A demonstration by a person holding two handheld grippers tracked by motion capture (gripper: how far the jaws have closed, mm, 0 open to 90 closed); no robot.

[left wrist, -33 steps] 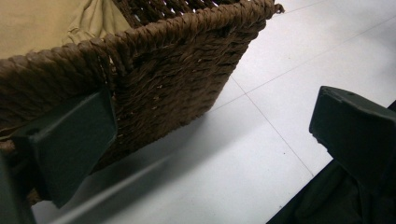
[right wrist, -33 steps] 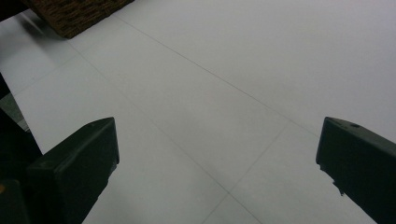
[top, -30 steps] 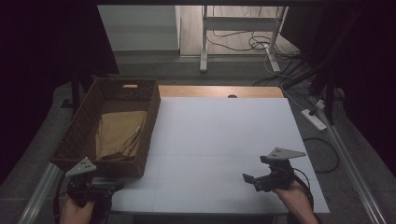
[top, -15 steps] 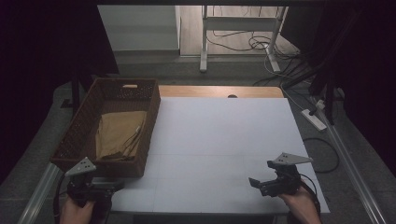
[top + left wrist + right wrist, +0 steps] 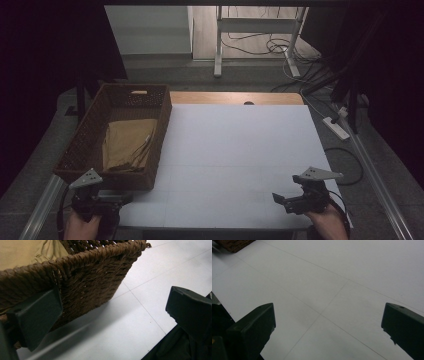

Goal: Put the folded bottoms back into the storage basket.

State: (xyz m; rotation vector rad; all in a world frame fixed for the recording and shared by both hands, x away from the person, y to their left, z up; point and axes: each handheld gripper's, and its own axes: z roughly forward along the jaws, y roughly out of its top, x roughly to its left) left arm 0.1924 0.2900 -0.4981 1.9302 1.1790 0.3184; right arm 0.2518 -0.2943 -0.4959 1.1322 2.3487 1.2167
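Observation:
A brown wicker basket (image 5: 85,145) stands on the left of the white table (image 5: 235,150), with a folded tan cloth (image 5: 127,142) lying in it. My left gripper (image 5: 122,198) is held low at the table's front left, just before the basket's near corner (image 5: 100,272), jaws wide apart and empty. The tan cloth (image 5: 22,251) shows over the rim in the left gripper view. My right gripper (image 5: 281,201) hovers near the front right edge, open over bare white tabletop (image 5: 332,290), nothing between its jaws.
A wooden strip (image 5: 235,97) runs along the table's far edge. A power strip (image 5: 336,127) and cables (image 5: 350,165) lie on the floor to the right. A metal stand (image 5: 220,45) is beyond the table. The basket's corner (image 5: 233,245) peeks in at the right gripper view's top left.
My right gripper has drifted slightly right and back toward the front edge. The left gripper has stayed where it was by the basket.

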